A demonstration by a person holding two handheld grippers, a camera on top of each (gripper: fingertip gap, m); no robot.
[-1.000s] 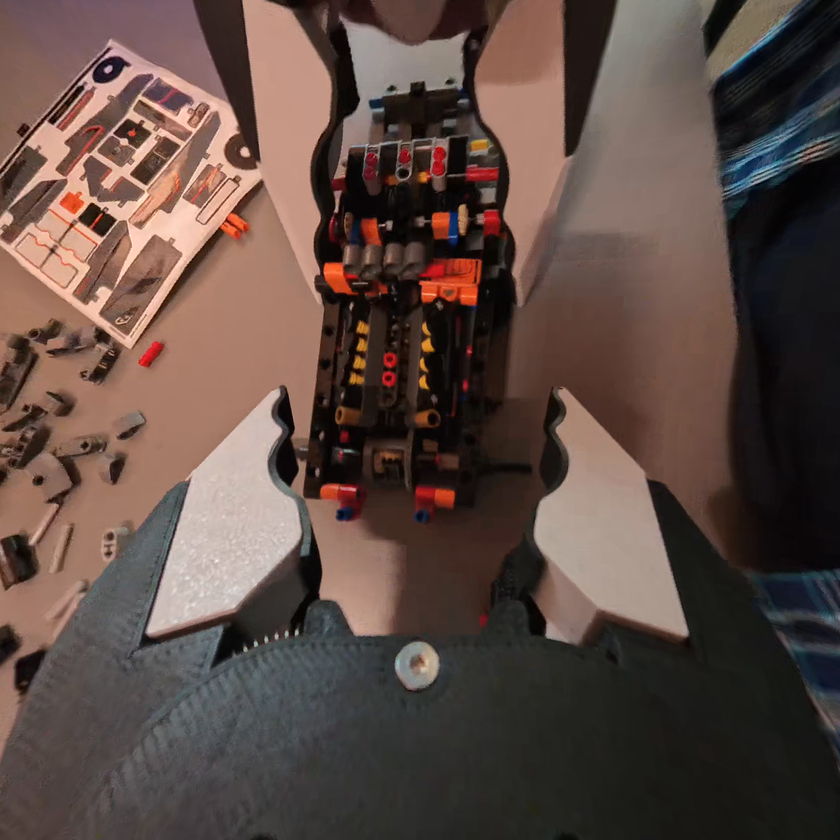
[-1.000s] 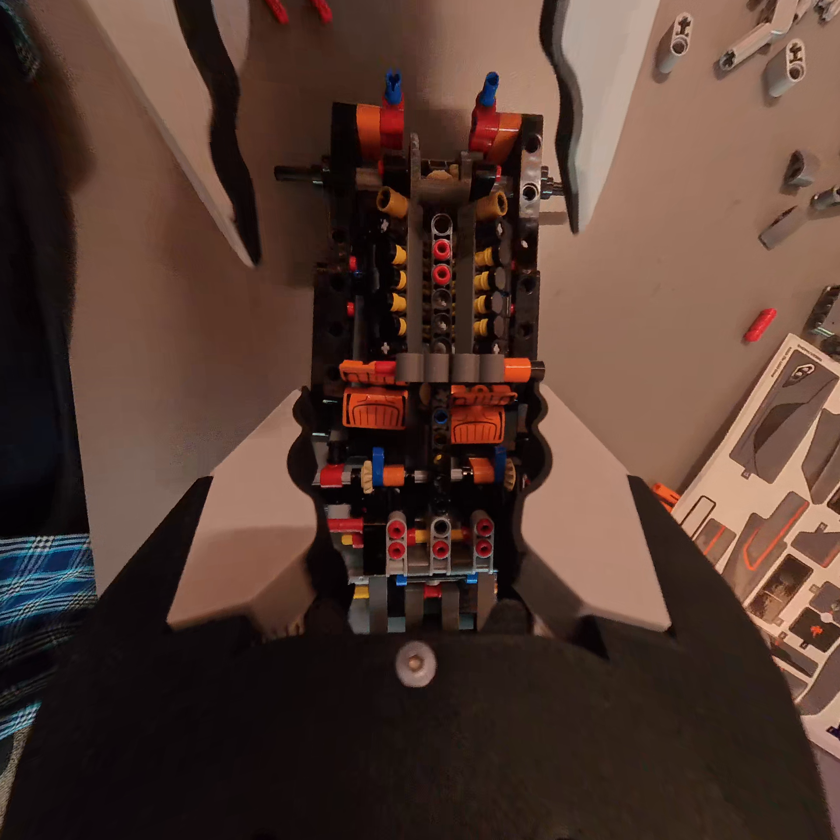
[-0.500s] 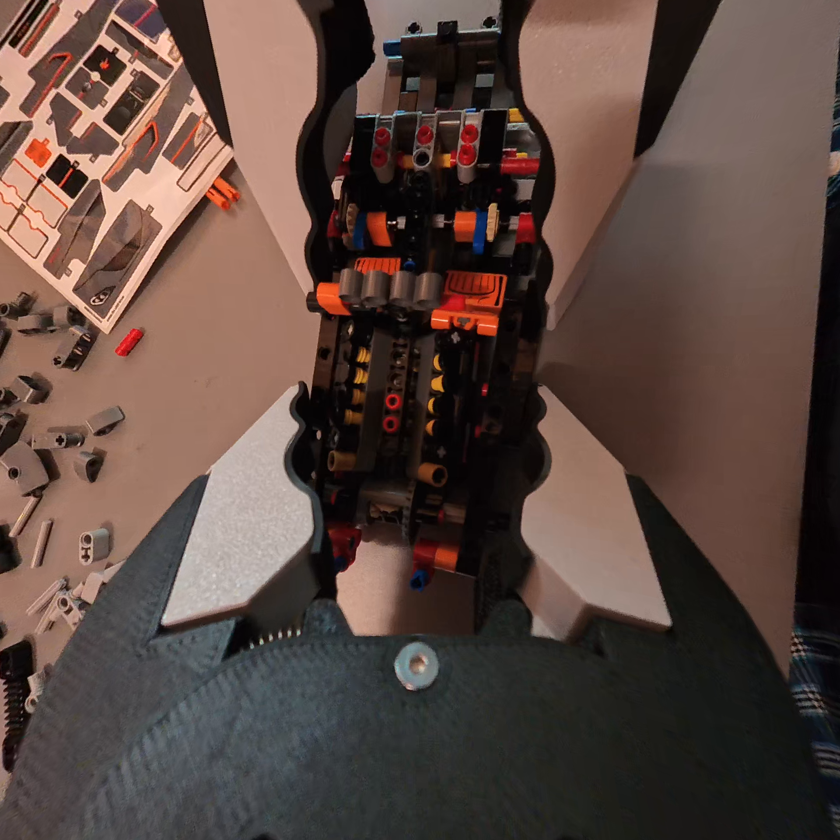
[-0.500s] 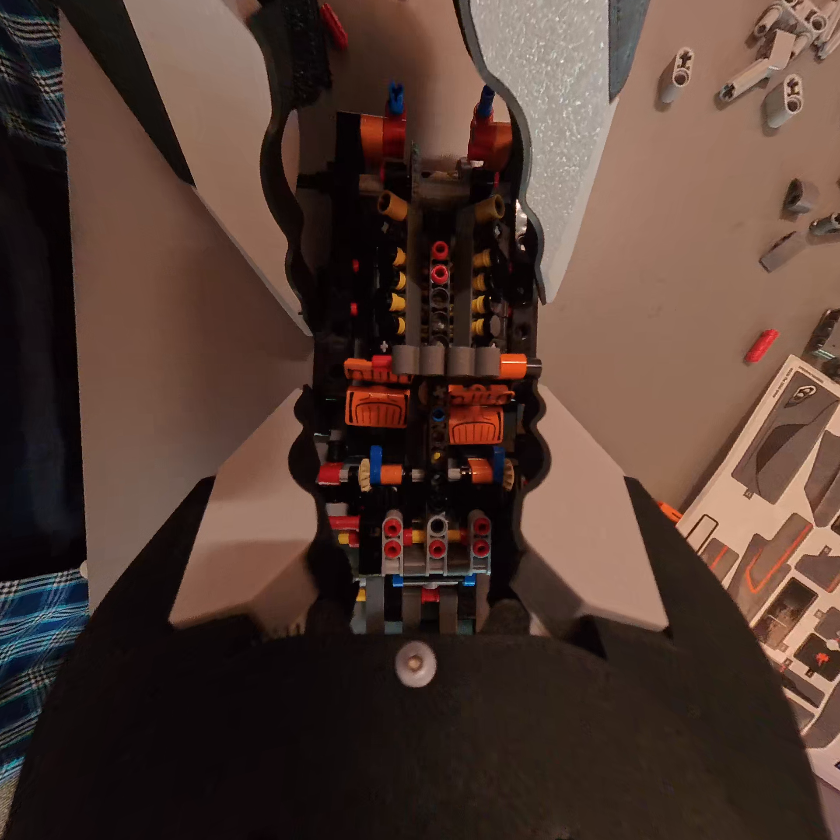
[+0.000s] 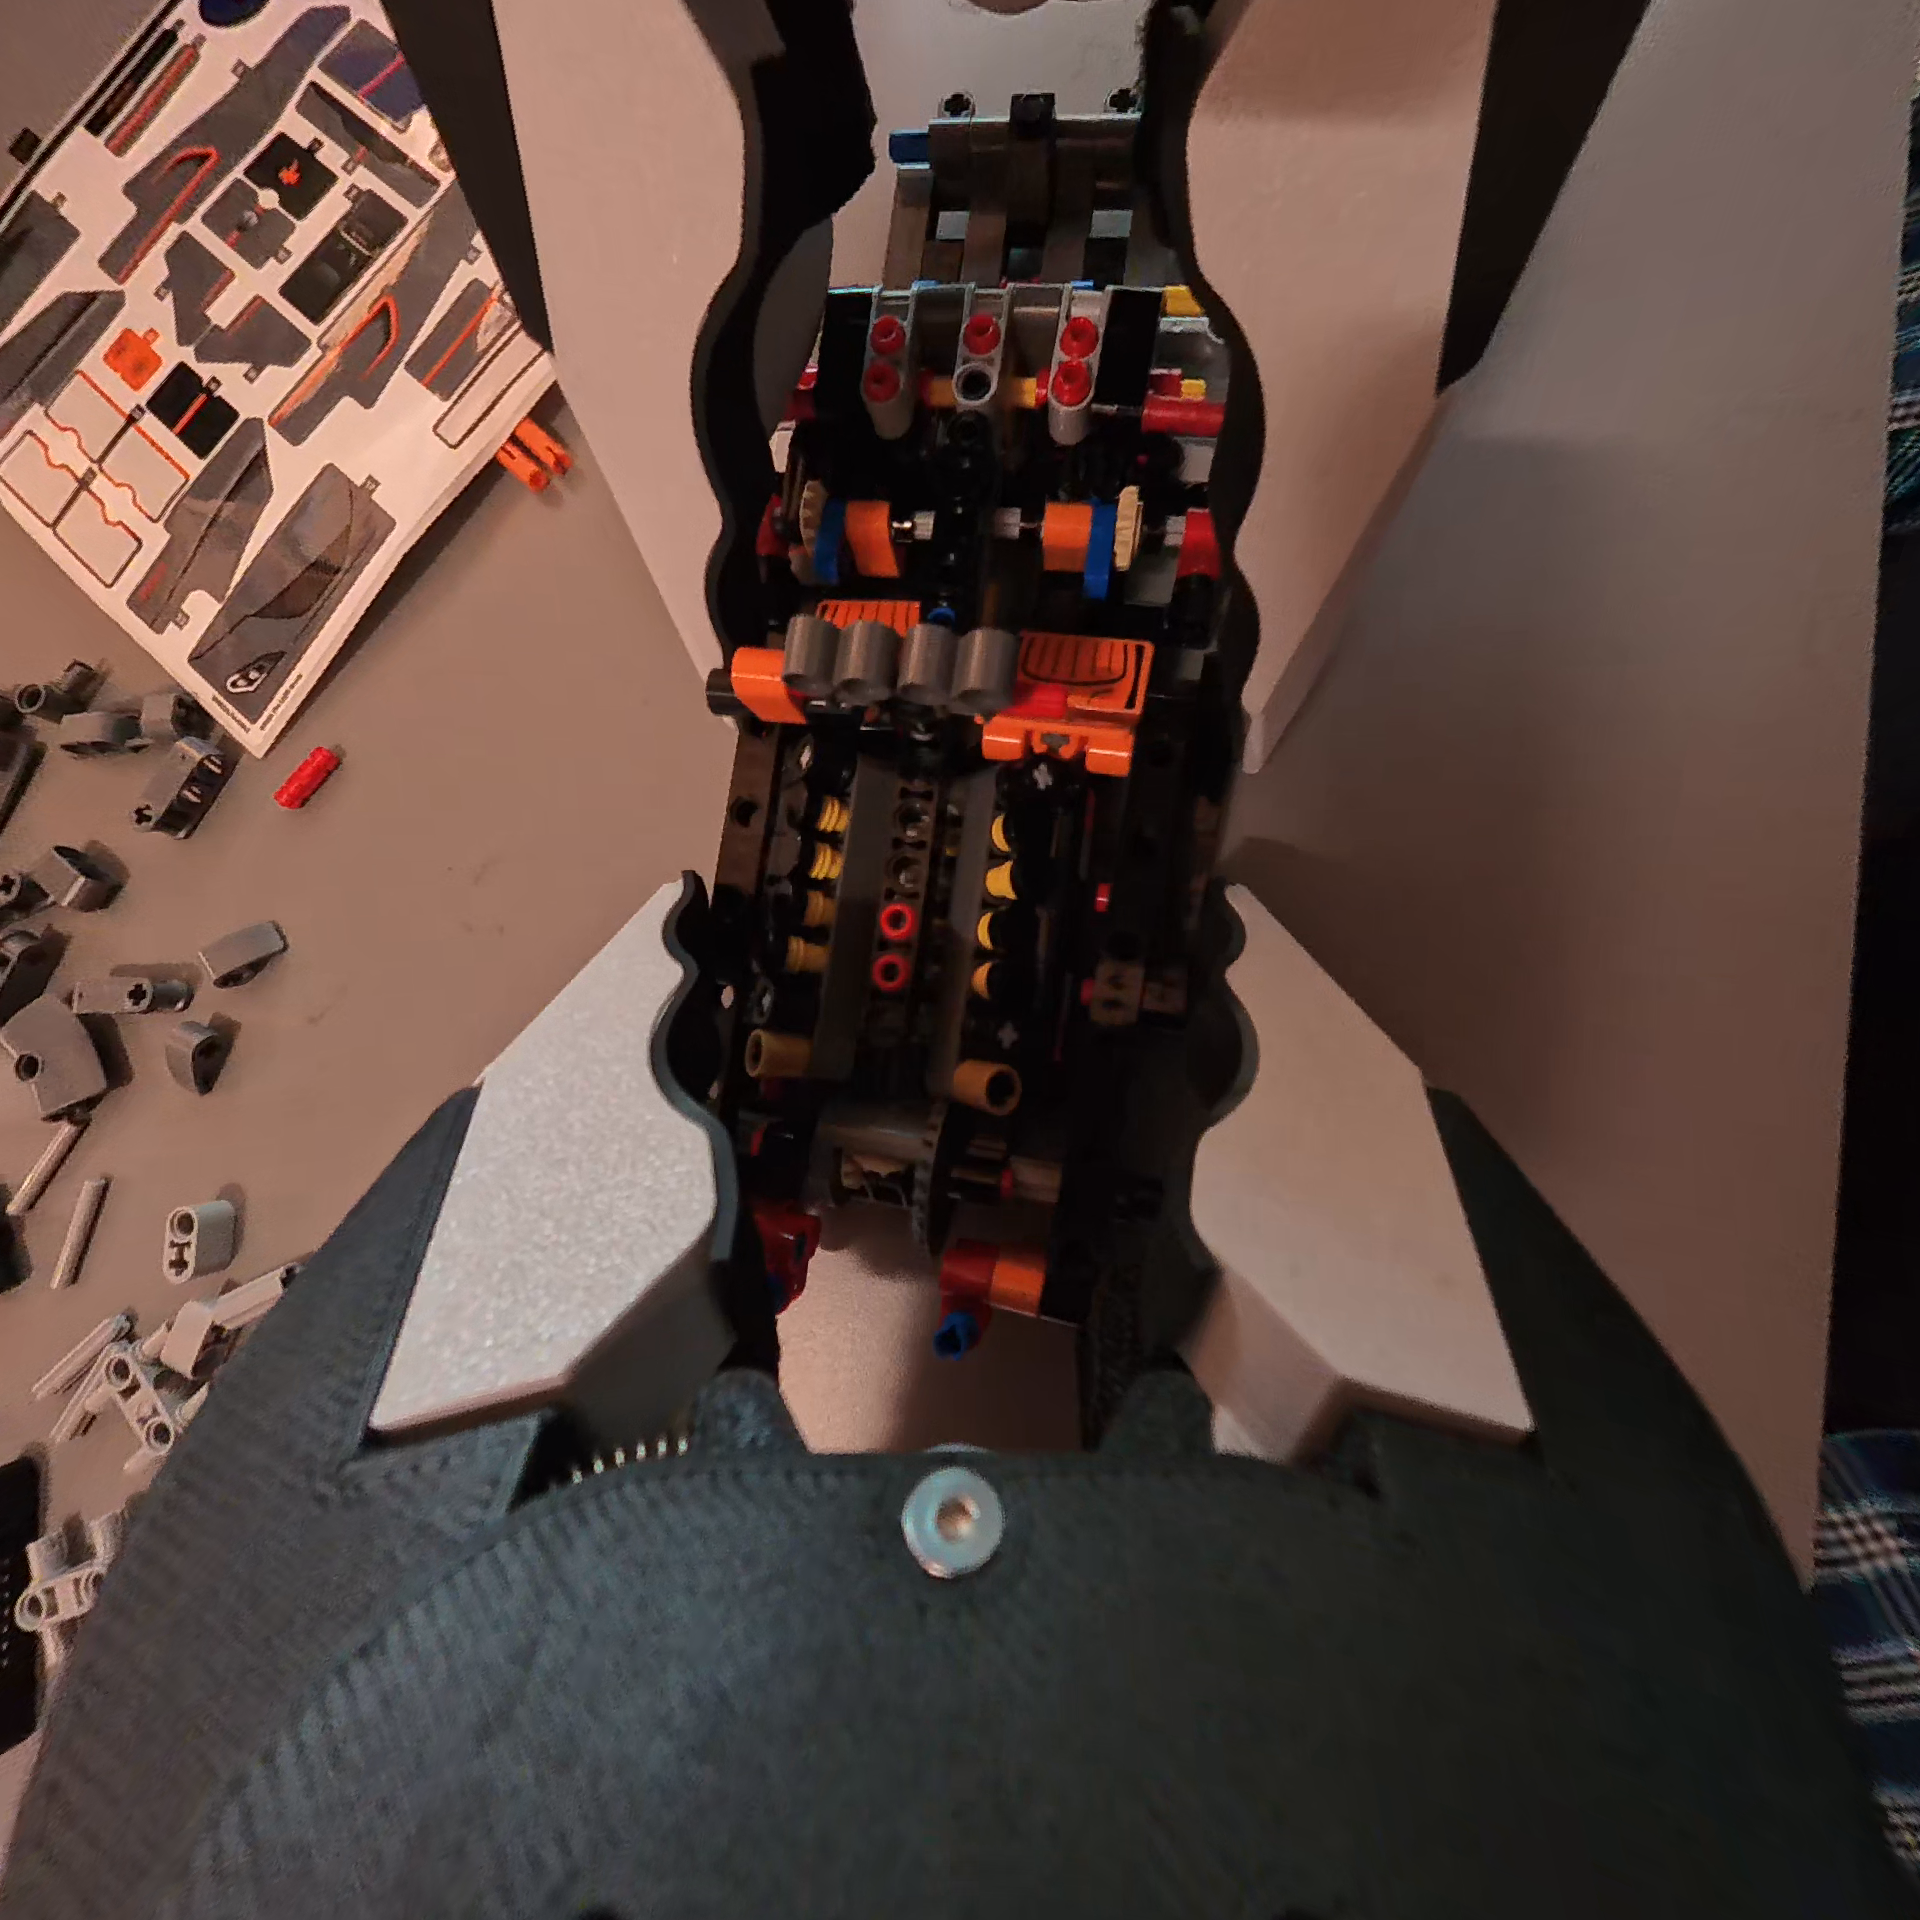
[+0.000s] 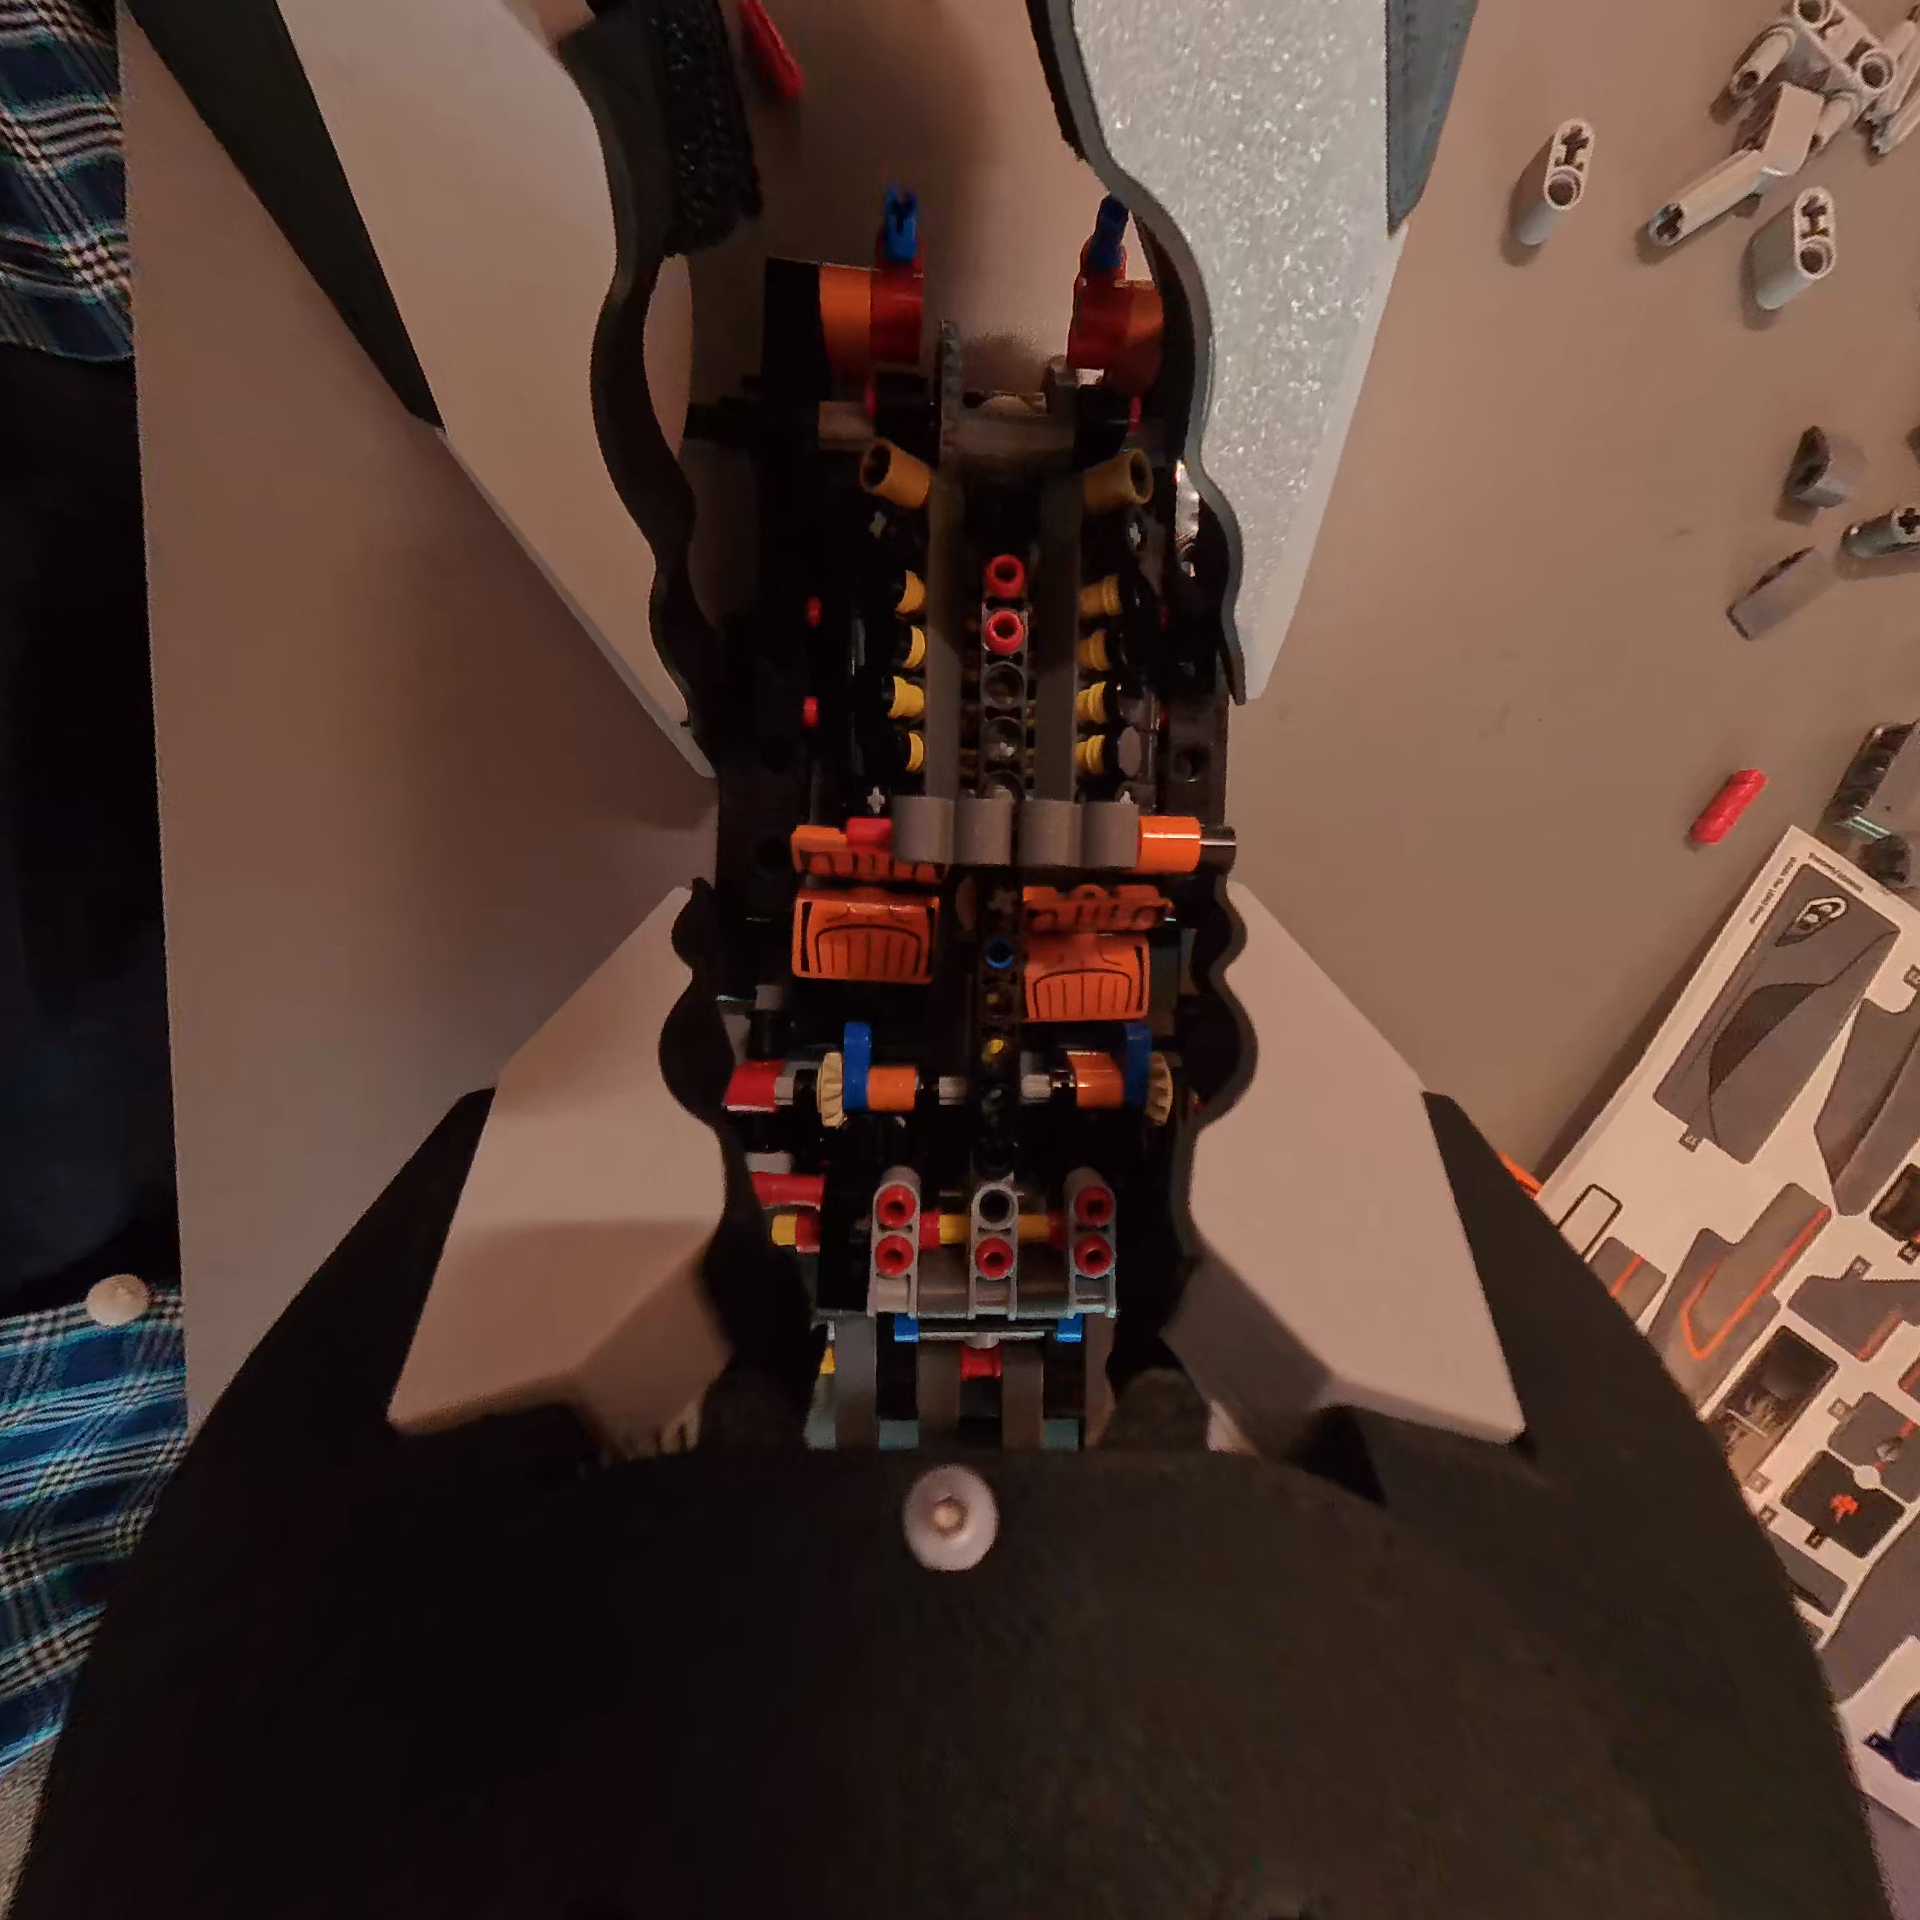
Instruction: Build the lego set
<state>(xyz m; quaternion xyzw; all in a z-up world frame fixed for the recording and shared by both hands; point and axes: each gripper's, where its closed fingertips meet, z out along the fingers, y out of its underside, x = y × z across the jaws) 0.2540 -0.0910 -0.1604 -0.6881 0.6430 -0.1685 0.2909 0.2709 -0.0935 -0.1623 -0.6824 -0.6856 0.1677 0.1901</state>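
Both grippers clamped the same long lego chassis from opposite ends. Left gripper pinched the end with the red and orange connectors and blue pins, its wavy dark pads pressed to the black side beams. Right gripper pinched the other end, by the grey beams with red pins, its pads touching the frame on both sides just past the two orange seats. In each wrist view the other gripper's pale fingers closed in from the top edge onto the far half of the model. Whether the chassis rested on the tan table or hung just above it was hard to tell from these angles. Loose grey pieces lay scattered on the table beside the build, a small red pin near them, and a sticker sheet farther off.
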